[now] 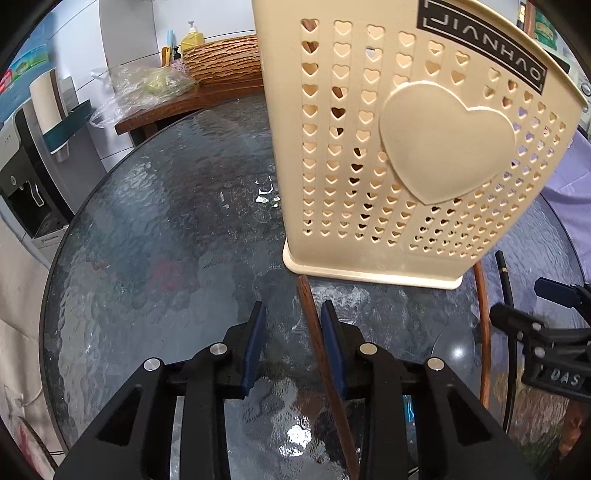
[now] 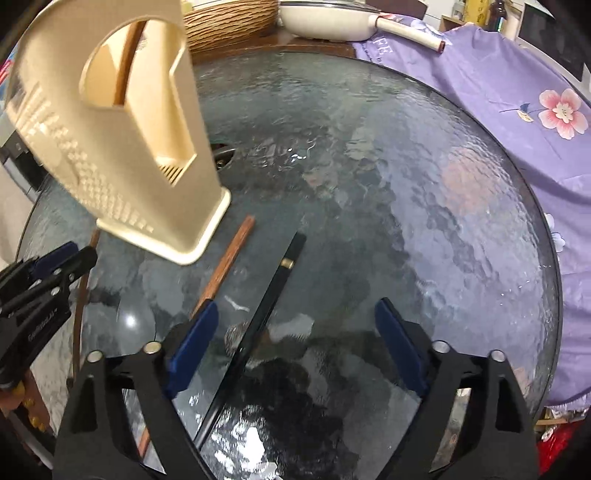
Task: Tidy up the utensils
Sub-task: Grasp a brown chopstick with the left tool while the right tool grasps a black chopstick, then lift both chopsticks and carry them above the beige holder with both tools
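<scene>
The cream utensil holder point(image 1: 399, 155) fills the upper right of the left wrist view, standing upright on the glass tabletop point(image 1: 177, 229). Its open top is seen at the upper left of the right wrist view, with one brown chopstick point(image 2: 127, 62) already standing inside, which suggests sorting is under way.

The left gripper point(image 1: 291, 347) straddles a reddish-brown chopstick point(image 1: 314, 332) lying on the glass in the lower centre of that view. The stick runs close along the right-hand finger, with a gap on the other side, so the fingers are part closed around it but not yet pinching.

The right gripper point(image 2: 295, 354) hangs with its fingers wide apart over a black chopstick point(image 2: 273, 295) in the lower centre of its view; nothing is held.

Between the two lies another brown chopstick point(image 2: 225, 266), its tip near the holder's base, so three sticks lie close together and a grasp could nudge a neighbour.

Around the edges sit a purple floral cloth point(image 2: 498, 110), a white pan point(image 2: 332, 22) and a woven basket point(image 1: 225, 59), all well apart from the work.
</scene>
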The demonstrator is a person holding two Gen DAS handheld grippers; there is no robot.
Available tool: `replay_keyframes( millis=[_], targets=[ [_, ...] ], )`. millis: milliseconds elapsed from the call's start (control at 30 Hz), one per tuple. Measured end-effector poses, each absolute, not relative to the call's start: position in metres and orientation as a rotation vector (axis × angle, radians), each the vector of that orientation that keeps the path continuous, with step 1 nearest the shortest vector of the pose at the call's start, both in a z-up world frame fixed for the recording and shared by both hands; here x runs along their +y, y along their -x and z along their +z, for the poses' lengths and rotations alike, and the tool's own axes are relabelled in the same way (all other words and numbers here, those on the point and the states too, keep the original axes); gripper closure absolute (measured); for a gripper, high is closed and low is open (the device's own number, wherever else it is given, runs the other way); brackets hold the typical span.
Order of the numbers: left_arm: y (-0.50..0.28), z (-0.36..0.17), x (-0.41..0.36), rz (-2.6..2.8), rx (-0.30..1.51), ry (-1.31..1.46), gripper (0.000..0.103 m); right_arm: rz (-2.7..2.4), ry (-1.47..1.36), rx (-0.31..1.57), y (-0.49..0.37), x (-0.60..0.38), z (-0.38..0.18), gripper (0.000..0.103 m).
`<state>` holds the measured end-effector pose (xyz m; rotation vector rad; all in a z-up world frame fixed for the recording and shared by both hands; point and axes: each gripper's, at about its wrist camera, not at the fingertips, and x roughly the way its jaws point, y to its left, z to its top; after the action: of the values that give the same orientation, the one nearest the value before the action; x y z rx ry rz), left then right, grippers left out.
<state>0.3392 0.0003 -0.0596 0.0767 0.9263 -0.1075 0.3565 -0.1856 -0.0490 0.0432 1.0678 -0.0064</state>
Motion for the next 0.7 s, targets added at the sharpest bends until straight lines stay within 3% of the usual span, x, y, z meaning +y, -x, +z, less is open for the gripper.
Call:
replay_keyframes(
  millis=[67, 200, 333, 400, 467, 700],
  targets=[
    [-0.341, -0.060, 0.001, -0.106, 0.924, -0.075, 0.075, -0.027, -0.038, 1.069, -0.363, -0.186, -0.048, 0.027],
    [-0.345, -0.060, 0.001, -0.099, 0.921, -0.066, 0.080, -0.027, -0.038, 1.070, -0.373, -0.181, -0.044, 0.049],
    [-0.347, -0.060, 0.002, -0.090, 0.919, -0.063, 0.087, -0.021, -0.034, 1.061, -0.381, -0.176, -0.043, 0.065],
    [-0.348, -0.060, 0.002, -0.091, 0.920, -0.060, 0.091, -0.030, -0.044, 1.056, -0.385, -0.177, -0.043, 0.081],
    [-0.351, -0.060, 0.004, -0.091, 0.922, -0.047, 0.094, -0.030, -0.067, 1.050, -0.385, -0.179, -0.043, 0.090],
    [-0.350, -0.062, 0.001, -0.091, 0.915, -0.044, 0.094, -0.012, -0.108, 1.036, -0.390, -0.189, -0.045, 0.095]
  ],
)
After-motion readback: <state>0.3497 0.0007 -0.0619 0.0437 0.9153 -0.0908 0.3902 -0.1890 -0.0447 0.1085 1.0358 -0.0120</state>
